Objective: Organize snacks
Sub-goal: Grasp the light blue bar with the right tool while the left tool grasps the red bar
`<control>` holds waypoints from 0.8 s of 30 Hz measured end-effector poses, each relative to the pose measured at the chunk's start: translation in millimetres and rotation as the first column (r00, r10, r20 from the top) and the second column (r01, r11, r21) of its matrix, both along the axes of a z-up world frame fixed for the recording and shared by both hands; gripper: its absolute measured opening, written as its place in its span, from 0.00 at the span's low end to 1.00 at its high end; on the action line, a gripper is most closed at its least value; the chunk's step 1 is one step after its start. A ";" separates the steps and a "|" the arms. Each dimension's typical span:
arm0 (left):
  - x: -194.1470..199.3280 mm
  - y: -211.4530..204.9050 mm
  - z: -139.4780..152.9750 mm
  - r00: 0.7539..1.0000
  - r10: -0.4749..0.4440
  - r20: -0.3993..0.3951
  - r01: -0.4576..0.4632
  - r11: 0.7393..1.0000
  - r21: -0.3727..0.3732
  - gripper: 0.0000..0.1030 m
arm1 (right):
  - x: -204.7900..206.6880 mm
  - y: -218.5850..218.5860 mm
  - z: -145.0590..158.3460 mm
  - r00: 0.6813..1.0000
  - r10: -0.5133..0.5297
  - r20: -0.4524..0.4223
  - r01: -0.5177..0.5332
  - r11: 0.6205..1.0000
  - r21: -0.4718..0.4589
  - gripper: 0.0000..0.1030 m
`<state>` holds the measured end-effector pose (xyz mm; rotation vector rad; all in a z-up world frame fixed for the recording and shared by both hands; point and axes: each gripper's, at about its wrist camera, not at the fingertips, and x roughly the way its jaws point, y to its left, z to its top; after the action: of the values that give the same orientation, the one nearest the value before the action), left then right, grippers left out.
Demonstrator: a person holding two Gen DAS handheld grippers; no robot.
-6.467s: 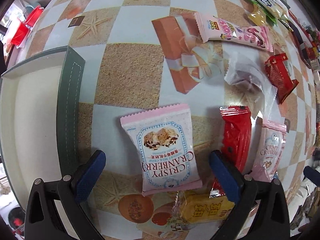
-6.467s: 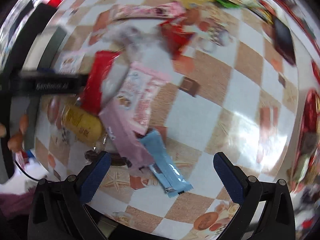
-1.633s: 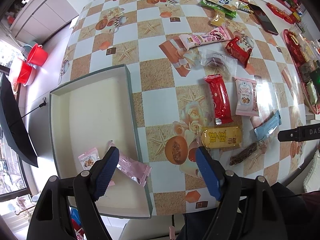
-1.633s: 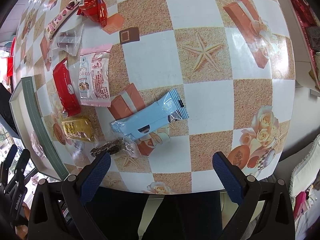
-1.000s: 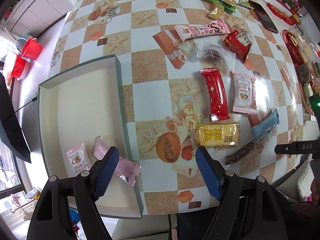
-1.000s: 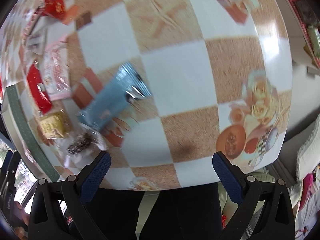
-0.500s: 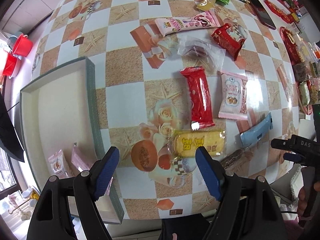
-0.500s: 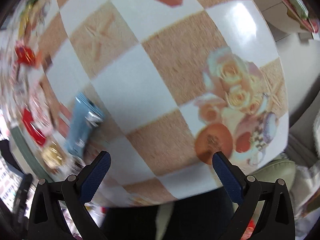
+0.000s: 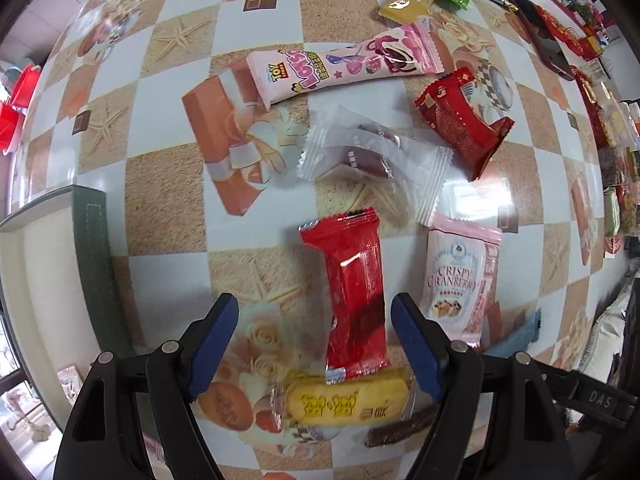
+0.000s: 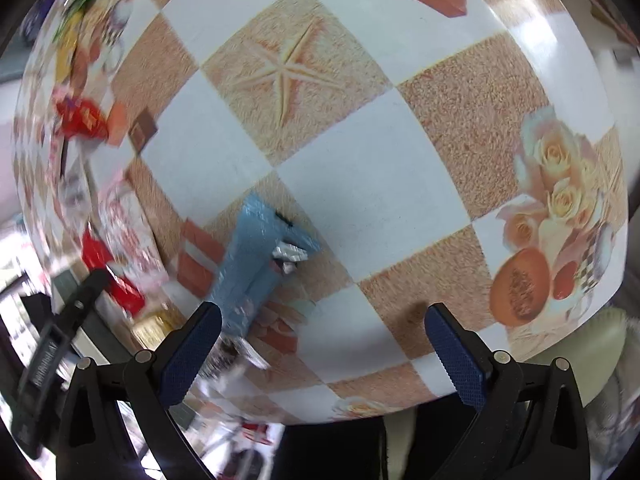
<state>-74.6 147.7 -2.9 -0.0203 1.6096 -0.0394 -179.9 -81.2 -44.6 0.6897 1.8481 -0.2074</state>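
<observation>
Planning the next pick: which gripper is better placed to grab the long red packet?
Left. The left gripper is open with the long red packet lying between its fingers. The right gripper is open over bare tablecloth, nearest the blue packet.

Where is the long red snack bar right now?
In the left wrist view, the red bar lies on the table between the open left gripper's fingers, beside the cranberry packet.

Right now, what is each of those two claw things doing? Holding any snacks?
Left gripper: open, holding nothing, poised over the long red snack packet.
Right gripper: open, holding nothing, near the blue snack bar.
</observation>
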 end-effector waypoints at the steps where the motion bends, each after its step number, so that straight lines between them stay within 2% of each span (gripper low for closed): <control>1: -0.1 -0.3 -3.3 1.000 -0.006 -0.002 0.006 1.000 0.012 0.79 | 4.8 0.9 -2.8 1.000 -0.019 0.002 0.019 1.000 -0.002 0.99; 3: -1.7 -3.6 -10.4 1.000 -0.021 -0.007 0.022 0.999 0.035 0.79 | 13.7 5.7 -6.0 1.000 -0.025 0.001 0.025 0.999 -0.028 0.99; 5: -5.8 -5.1 -15.0 0.999 -0.033 0.004 0.033 0.998 0.045 0.85 | 22.6 20.2 -5.6 0.999 0.048 0.000 -0.048 0.996 -0.078 0.99; 6: -6.4 -5.8 -15.2 0.999 -0.034 0.010 0.033 0.998 0.047 0.86 | 27.3 30.5 -4.7 0.993 0.122 0.004 -0.121 0.987 -0.107 0.99; 7: -7.2 -6.6 -15.2 0.999 -0.033 0.015 0.032 0.998 0.047 0.87 | 32.7 44.9 -2.9 0.971 0.240 0.017 -0.235 0.961 -0.149 0.99; 9: -6.0 -7.0 -15.8 0.999 -0.031 0.016 0.031 0.998 0.047 0.90 | 34.0 59.4 0.0 0.926 0.375 0.037 -0.361 0.911 -0.200 0.99; 11: -11.1 -2.3 -19.6 0.999 -0.026 0.024 0.025 0.999 0.046 0.95 | 29.7 58.4 -2.9 0.919 0.393 0.015 -0.381 0.900 -0.212 0.99; 13: -12.3 -3.4 -20.5 0.999 -0.029 0.039 0.027 0.999 0.046 0.95 | 24.5 56.9 -3.5 0.932 0.362 0.020 -0.350 0.913 -0.211 0.99; 15: -13.5 -7.7 -25.7 0.997 -0.059 0.049 0.056 0.997 0.053 0.94 | 25.5 57.6 -2.5 0.928 0.373 0.014 -0.363 0.909 -0.207 0.96; 16: -14.7 -14.8 -24.2 0.995 -0.081 0.056 0.078 0.995 0.060 0.91 | 26.0 60.7 -0.7 0.917 0.397 0.015 -0.386 0.899 -0.209 0.93; 18: -16.5 -21.3 -21.0 0.992 -0.113 0.063 0.110 0.993 0.053 0.81 | 37.5 72.1 7.0 0.901 0.432 0.029 -0.416 0.883 -0.219 0.72; 19: -17.2 -23.6 -19.2 0.991 -0.121 0.061 0.118 0.992 0.046 0.75 | 36.3 75.5 10.2 0.891 0.453 0.035 -0.435 0.873 -0.223 0.65; 20: -17.3 -27.4 -17.5 0.989 -0.131 0.062 0.129 0.991 0.046 0.64 | 36.0 80.6 14.0 0.874 0.484 0.041 -0.464 0.857 -0.225 0.48; 21: -17.9 -30.2 -14.8 0.987 -0.146 0.069 0.143 0.989 0.048 0.55 | 34.4 86.0 17.4 0.855 0.516 0.049 -0.494 0.839 -0.228 0.25; 22: -18.9 -34.4 -10.7 0.982 -0.172 0.079 0.169 0.984 0.051 0.31 | 34.2 89.8 20.8 0.827 0.558 0.061 -0.533 0.815 -0.228 0.24; 23: -19.6 -36.0 -9.6 0.980 -0.186 0.075 0.183 0.982 0.053 0.22 | 29.5 99.9 21.2 0.817 0.573 0.066 -0.548 0.806 -0.224 0.24; 24: -19.7 -35.5 -8.6 0.979 -0.191 0.065 0.188 0.981 0.051 0.21 | 27.8 99.1 21.4 0.810 0.582 0.075 -0.557 0.802 -0.213 0.24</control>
<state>-94.2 112.3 -11.5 0.1678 1.5379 -0.1508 -152.1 17.9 -23.2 -0.0063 1.7917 0.0707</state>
